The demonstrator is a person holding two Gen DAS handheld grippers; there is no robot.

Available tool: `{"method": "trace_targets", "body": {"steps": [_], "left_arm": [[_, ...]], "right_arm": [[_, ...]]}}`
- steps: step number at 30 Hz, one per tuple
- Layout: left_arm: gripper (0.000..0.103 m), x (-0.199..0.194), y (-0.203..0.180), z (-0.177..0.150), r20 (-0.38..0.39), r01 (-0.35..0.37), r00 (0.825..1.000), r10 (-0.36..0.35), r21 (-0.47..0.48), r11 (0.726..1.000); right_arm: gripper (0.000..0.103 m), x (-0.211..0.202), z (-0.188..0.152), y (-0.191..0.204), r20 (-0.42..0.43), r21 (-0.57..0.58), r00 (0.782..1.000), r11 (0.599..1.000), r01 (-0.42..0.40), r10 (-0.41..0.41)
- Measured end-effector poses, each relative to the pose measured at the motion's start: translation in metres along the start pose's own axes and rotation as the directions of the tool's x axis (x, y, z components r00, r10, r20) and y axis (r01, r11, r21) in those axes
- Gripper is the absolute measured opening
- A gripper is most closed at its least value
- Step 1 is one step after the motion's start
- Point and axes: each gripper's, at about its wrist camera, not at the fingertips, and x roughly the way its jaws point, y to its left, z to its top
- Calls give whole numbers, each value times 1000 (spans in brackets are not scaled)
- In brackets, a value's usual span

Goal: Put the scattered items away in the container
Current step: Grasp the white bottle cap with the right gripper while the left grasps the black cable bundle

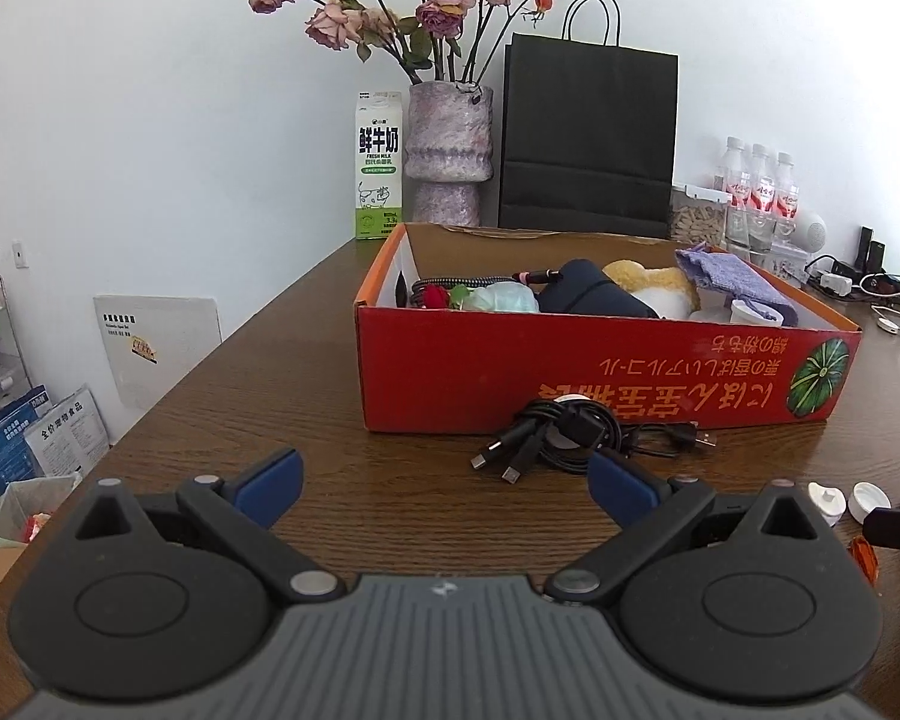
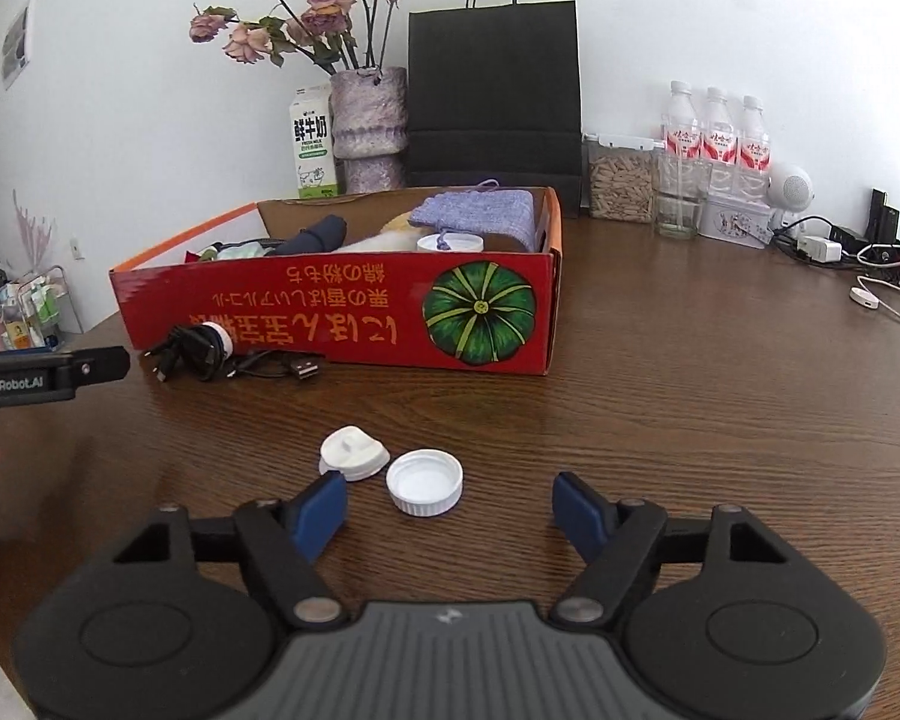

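**Right gripper (image 2: 450,507) lining up on a loose white cap (image 2: 424,482) before the red cardboard box (image 2: 336,324).**
Jaws apart, nothing clamped; the ribbed, round plastic cap sits between the blue pads, seemingly untouched. Next: close on its rim and lift it over the box wall. The left gripper (image 1: 444,483) is open, empty, near the coiled black cables (image 1: 570,435); another white cap (image 2: 353,451) lies beside the first.

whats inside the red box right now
The red box holds a purple knitted cloth, a dark blue pouch, a white tub and a red rose. Whatever lies beneath them is covered.
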Motion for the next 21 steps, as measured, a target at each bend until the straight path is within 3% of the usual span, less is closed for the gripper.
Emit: {"method": "trace_targets", "body": {"steps": [5,7,9,10,21], "left_arm": [[103,2,2,-3,-9,2,1000,-2,-16,1000],[103,3,3,-3,-22,10,1000,-10,-23,1000],[103,6,4,-3,-37,13,999,-14,-32,999],[103,7,4,-3,-42,13,999,-14,-38,999],[103,10,-6,-1,-54,0,999,-1,-7,1000]], "right_arm": [[65,8,4,1,-14,2,1000,1000,22,-22],[56,11,5,5,-13,-17,1000,1000,20,-20],[33,11,5,8,-7,-35,1000,999,9,-9],[27,10,4,9,-1,-38,1000,999,-1,1],[27,-1,15,6,65,4,997,1000,-30,30]]}}
